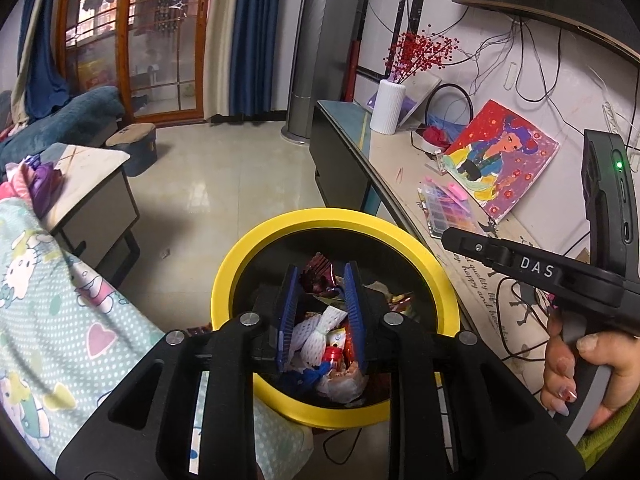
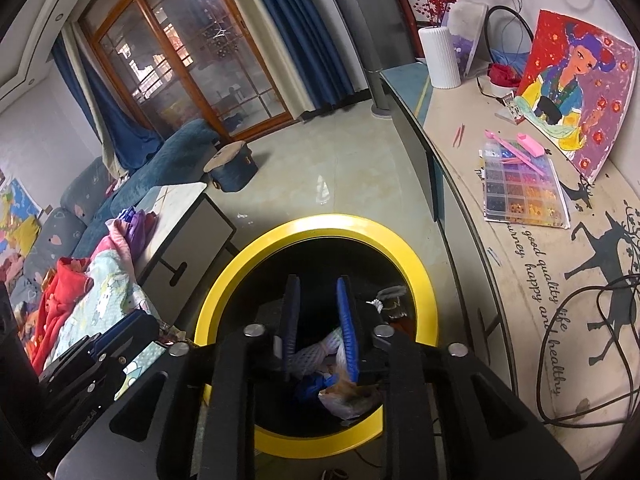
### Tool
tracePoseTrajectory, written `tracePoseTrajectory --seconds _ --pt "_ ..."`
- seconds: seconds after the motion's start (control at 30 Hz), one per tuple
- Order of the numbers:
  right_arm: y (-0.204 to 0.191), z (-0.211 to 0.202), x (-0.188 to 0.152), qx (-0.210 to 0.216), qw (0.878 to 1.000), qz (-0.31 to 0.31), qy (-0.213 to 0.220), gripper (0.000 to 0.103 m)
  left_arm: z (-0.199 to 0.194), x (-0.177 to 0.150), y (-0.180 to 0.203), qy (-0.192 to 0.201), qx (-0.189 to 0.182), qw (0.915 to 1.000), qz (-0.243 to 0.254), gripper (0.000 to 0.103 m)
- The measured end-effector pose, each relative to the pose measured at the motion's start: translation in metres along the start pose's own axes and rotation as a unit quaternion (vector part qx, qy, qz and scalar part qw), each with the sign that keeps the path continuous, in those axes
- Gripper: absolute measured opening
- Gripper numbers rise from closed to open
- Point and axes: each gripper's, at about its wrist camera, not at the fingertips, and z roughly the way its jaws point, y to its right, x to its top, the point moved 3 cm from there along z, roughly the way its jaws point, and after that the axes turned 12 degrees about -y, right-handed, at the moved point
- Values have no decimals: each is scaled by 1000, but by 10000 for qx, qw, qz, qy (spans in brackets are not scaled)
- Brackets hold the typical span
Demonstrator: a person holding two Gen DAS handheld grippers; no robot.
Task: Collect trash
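Both grippers are held above the yellow-rimmed bin [image 1: 224,276], which stands on the floor between a patterned blanket [image 1: 52,300] and a long cabinet [image 1: 404,184]. The left gripper [image 1: 322,280] is seen with its blue fingers parted and nothing pressed between them; the trash [image 1: 320,336] inside the bin, wrappers, white foam netting and a crumpled bag, is seen through the gap. The right gripper [image 2: 318,300] is also seen with its jaws apart and empty over the same opening. It is judged that a piece was dropped in and that more litter must be looked for; a small scrap [image 1: 165,254] is lying on the floor tiles left of the bin. Some risks can be named. The bin seems rather full, so a light wrapper could slide over the rim if it is released from too high. The two tools are close together, so a collision is possible when one is withdrawn. The blanket could be caught by a finger if the left tool is swung low.
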Motion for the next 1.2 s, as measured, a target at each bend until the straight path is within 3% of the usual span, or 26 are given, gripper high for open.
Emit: tracePoseTrajectory --seconds 0.13,0.2,0.33,0.4,0.53,0.7,0.9,1.2 --pt "1 0 0 -1 10000 -5 -3 22 -1 0 -2 -7 -12 10000 -55 26" --pt "1 0 0 -17 10000 -10 0 25 -2 1 -2 -17 -35 10000 -62 39" --pt "1 -1 -1 -23 10000 -18 23 32 -5 2 -3 6 -38 10000 -87 54" --pt "1 -3 -1 -29 10000 -39 35 41 -7 2 -4 16 -28 9999 -112 61" --pt "-1 -8 -4 -41 9999 -96 61 49 -10 1 -11 29 -10 9998 -194 75" --pt "-10 -20 -8 -119 9995 -254 168 70 -21 -2 -22 104 31 9994 -333 90" --pt "-26 -31 -14 -175 9986 -437 236 85 -37 -7 -38 200 111 9981 -568 92" --pt "-71 -36 -35 -220 9946 -993 189 96 -73 -26 -70 358 439 9949 -835 92"
